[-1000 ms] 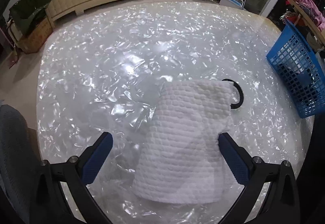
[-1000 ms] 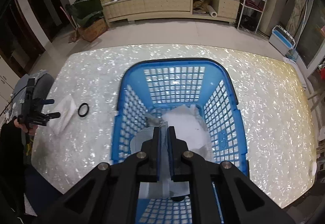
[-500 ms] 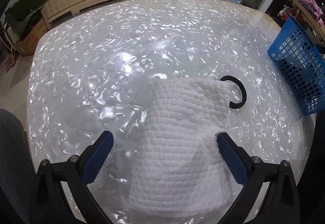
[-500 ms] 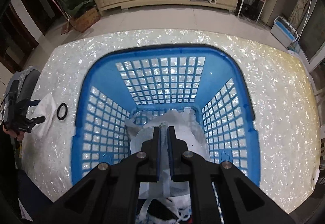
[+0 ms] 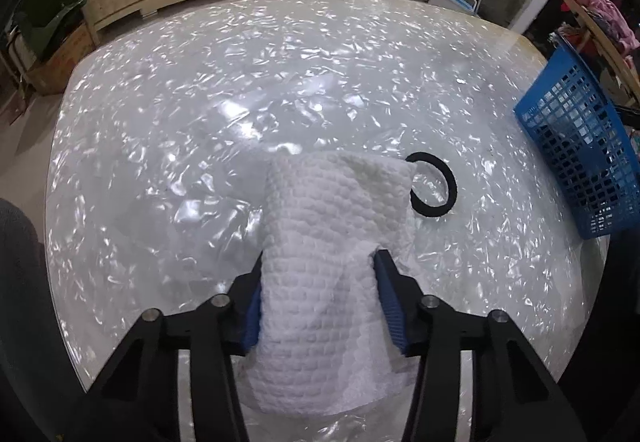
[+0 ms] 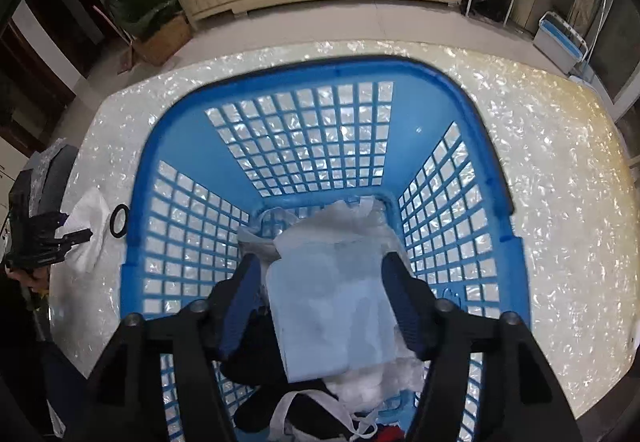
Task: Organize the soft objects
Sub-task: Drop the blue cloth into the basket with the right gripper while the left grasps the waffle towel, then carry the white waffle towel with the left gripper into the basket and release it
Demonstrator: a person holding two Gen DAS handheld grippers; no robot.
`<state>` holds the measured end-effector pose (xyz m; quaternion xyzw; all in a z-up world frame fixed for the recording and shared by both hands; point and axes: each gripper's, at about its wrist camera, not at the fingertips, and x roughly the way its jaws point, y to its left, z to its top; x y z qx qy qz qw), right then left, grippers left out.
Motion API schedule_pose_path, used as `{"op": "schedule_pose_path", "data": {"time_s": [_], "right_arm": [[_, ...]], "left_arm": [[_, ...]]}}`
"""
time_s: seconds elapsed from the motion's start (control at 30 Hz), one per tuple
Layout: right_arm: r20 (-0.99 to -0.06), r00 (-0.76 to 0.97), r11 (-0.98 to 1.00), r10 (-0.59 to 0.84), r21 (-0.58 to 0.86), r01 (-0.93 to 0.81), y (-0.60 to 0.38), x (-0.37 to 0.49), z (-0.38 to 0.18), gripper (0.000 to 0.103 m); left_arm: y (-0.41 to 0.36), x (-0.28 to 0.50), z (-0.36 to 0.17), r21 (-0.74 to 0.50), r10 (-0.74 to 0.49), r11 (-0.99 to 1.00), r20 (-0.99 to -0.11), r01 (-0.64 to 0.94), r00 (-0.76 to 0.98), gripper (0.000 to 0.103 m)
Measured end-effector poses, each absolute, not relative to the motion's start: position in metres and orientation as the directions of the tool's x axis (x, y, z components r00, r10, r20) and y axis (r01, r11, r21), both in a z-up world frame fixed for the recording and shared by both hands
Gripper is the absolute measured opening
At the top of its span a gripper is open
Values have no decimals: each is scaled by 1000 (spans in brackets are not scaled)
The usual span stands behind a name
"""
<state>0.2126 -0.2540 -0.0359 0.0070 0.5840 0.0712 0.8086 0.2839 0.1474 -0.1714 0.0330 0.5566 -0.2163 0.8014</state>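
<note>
Landmark: the blue basket point(image 6: 328, 145) is sitting on the shiny table point(image 5: 240, 121).
Done: a pale blue cloth point(image 6: 332, 314) and other soft items are lying inside the basket.
Right gripper point(image 6: 328, 302): its jaws are opening over the basket, letting go of the pale blue cloth lying between them.
Left gripper point(image 5: 320, 298): its jaws are closing on the white towel point(image 5: 332, 242), which is bunching up between the pads, well to the left of the basket.
Left to do: the towel and the black ring point(image 5: 434, 190) beside it are lying outside the basket, on its left.
Progress: judging by this, mostly done.
</note>
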Motion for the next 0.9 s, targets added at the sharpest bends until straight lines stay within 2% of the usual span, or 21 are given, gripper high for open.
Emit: {"op": "schedule_pose_path", "data": {"time_s": [0.1, 0.3, 0.77, 0.9], "right_arm": [[-935, 336, 990, 116, 80, -120, -253, 203, -25, 85], [-922, 372, 989, 109, 62, -136, -248, 175, -6, 101], [-926, 363, 988, 103, 52, -146, -249, 134, -6, 102], [-921, 385, 988, 67, 8, -152, -248, 132, 0, 102]], "left_arm": [[149, 280, -170, -173, -294, 912, -907, 371, 301, 29], [152, 268, -160, -151, -275, 922, -903, 356, 329, 20], [146, 228, -132, -175, -290, 931, -888, 319, 356, 17], [138, 215, -116, -178, -297, 929, -880, 323, 370, 17]]}}
